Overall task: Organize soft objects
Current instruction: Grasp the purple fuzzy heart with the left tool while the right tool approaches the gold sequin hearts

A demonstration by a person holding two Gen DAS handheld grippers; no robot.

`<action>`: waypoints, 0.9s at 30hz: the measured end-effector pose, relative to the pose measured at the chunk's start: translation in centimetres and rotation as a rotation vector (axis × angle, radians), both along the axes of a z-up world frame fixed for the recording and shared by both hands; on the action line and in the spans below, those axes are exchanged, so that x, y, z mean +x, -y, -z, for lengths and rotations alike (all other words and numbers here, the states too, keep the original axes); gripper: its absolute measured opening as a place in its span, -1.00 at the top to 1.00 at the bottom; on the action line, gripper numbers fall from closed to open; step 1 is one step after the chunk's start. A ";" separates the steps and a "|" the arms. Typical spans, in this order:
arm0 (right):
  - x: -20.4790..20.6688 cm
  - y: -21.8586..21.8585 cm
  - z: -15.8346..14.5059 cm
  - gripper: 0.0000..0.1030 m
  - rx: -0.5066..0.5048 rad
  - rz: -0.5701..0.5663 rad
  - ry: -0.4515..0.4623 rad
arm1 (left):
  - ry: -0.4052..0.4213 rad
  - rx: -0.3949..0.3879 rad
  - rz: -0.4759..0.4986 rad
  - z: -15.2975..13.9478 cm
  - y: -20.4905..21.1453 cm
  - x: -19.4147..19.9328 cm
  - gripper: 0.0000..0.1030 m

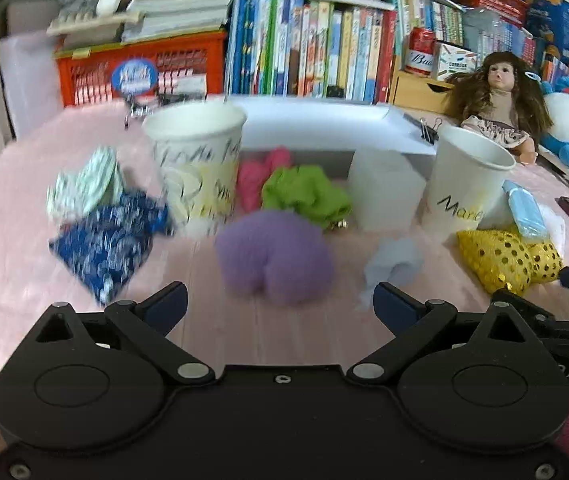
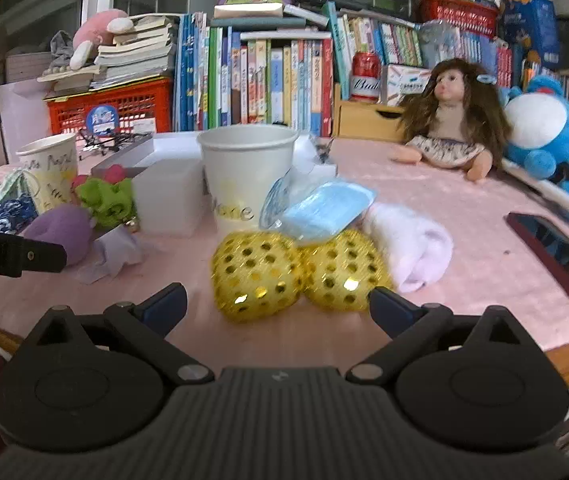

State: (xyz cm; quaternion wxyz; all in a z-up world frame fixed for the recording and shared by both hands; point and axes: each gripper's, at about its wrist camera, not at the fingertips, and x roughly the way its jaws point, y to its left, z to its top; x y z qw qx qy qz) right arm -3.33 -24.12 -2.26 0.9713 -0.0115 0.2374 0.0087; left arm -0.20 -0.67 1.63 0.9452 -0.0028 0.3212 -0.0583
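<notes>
A purple fuzzy ball point(image 1: 274, 256) lies on the pink cloth just ahead of my open left gripper point(image 1: 280, 306); nothing is between its fingers. Around it sit a blue patterned pouch point(image 1: 104, 240), a green scrunchie point(image 1: 304, 194), a pink scrunchie point(image 1: 260, 176) and a crumpled pale tissue point(image 1: 394, 266). My right gripper point(image 2: 278, 304) stands open right in front of the yellow sequinned pouch point(image 2: 292, 274), which is not between its fingers. A blue face-mask pack point(image 2: 324, 206) rests on that pouch, and a white fluffy cloth point(image 2: 408, 246) lies beside it.
Two paper cups point(image 1: 198, 160) point(image 2: 246, 172) and a translucent plastic box point(image 2: 170, 200) stand mid-table before a flat white box point(image 1: 324, 124). A doll point(image 2: 452, 116), a blue plush point(image 2: 548, 136) and a phone point(image 2: 560, 256) lie right. Books and a red crate point(image 1: 140, 68) line the back.
</notes>
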 end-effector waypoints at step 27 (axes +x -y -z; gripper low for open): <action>3.7 -0.2 1.6 -0.93 -0.051 -0.018 -0.006 | -0.011 0.026 -0.043 2.6 1.1 3.9 -0.31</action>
